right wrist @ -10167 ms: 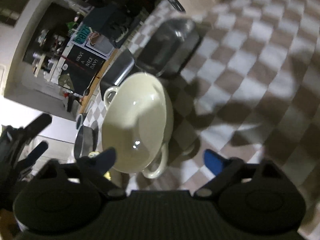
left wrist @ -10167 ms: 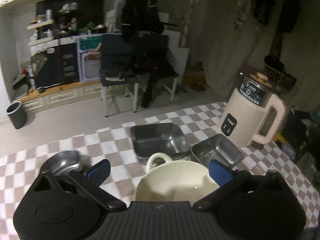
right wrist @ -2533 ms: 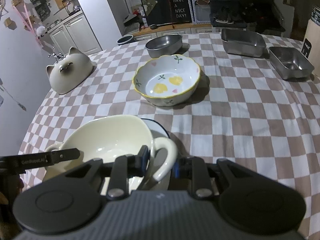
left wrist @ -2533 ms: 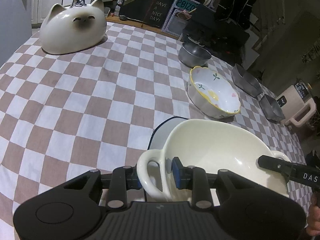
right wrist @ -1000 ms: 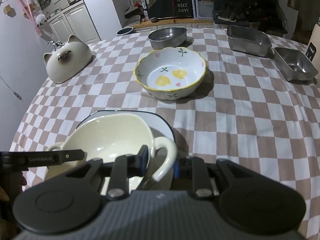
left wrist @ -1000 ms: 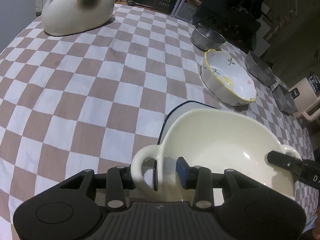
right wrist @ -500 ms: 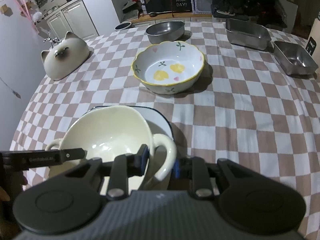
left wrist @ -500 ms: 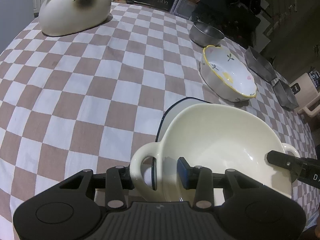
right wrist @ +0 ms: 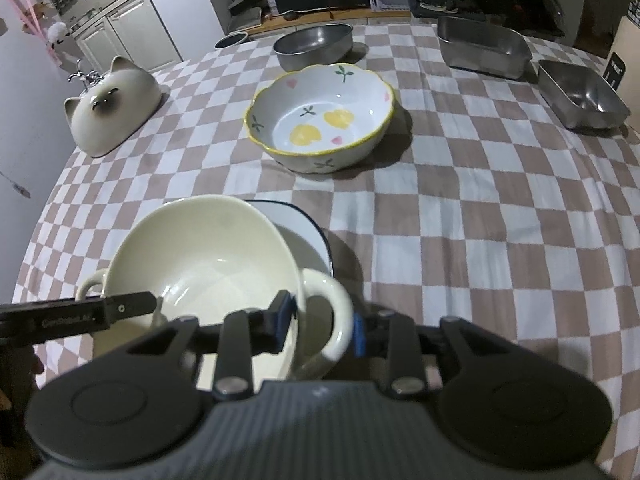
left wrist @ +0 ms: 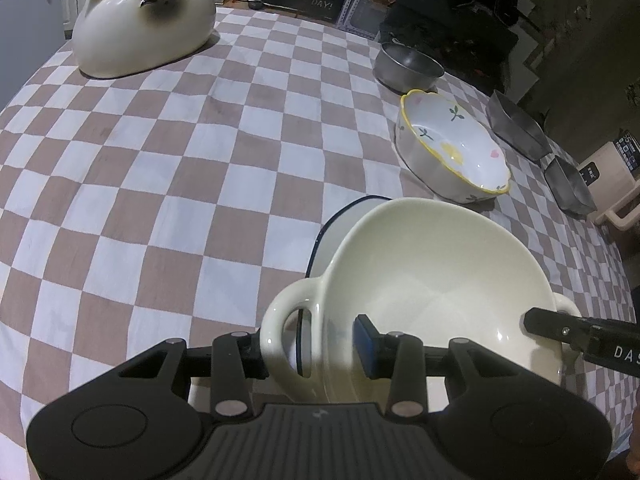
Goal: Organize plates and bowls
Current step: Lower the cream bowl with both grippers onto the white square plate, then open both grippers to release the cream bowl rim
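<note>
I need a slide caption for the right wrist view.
Right gripper opening around a handle of the cream two-handled ceramic bowl on the blue-rimmed white plate.

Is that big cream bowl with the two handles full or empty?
Empty. The cream bowl shows only its bare glossy inside in both views; it sits upright on a blue-rimmed plate.

I see a cream two-handled bowl [right wrist: 200,256] sitting upright inside a white plate with a dark blue rim [right wrist: 308,228], near my edge of the table. Only the plate's far side shows past the bowl. Beyond it stands a white scalloped bowl with a yellow rim [right wrist: 320,120], painted with yellow blobs, pink hearts and green sprigs, upright and empty. Farther back I make out a round steel bowl [right wrist: 314,46] and two rectangular steel pans [right wrist: 482,46], all apart.
</note>
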Available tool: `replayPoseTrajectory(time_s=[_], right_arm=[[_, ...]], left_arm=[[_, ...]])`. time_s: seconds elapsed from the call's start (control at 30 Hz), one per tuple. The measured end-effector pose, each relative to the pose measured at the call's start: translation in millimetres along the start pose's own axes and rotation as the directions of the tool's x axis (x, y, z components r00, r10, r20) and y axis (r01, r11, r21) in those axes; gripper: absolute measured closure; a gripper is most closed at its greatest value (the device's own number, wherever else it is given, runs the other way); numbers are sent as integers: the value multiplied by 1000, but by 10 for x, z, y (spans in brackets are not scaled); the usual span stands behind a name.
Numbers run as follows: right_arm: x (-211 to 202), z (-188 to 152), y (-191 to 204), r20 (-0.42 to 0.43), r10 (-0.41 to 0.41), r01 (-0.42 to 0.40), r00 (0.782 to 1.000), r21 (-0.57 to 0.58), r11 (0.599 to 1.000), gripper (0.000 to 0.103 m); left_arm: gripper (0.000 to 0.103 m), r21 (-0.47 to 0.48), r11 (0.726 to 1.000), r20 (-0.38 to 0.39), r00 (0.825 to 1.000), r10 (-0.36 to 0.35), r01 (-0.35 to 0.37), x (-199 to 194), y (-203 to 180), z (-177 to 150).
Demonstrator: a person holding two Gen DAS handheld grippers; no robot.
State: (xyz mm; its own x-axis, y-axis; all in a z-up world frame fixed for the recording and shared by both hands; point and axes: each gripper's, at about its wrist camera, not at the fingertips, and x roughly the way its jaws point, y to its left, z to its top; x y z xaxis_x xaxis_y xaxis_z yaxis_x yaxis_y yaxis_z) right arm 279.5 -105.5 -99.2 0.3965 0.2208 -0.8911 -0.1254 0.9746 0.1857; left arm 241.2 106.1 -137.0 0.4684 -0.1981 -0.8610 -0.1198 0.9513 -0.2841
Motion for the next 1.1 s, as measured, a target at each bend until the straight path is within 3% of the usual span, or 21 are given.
replayPoseTrajectory(time_s=[0.17,0.3,0.6,0.8,0.87,1.1], right_arm=[[-22,-7,37,14,-45,45,999,-29,999,60],[-30,-17,42,10,-11,11,1000,-55,998,47],[23,-35,-15,-28,-32,32,999,-32,999,46],[37,-64,-5,-44,-21,19,999,-41,999,39],[42,-79,-8,-48,-14,12,999,-46,999,37],[24,-156,-24,-48,11,-14,999,-60,998,25]], left_arm=[[62,24,999,25,999,-23,23,-52,-48,17],[62,39,999,20,1000,-20,19,-54,-44,17],[60,43,999,-25,999,22,-21,-24,7,5],[42,74,997,-28,999,20,-17,-63,-32,-19],[32,83,996,-27,1000,15,-13,-85,-44,-32],[18,97,995,-36,999,15,-12,-134,-62,-66]])
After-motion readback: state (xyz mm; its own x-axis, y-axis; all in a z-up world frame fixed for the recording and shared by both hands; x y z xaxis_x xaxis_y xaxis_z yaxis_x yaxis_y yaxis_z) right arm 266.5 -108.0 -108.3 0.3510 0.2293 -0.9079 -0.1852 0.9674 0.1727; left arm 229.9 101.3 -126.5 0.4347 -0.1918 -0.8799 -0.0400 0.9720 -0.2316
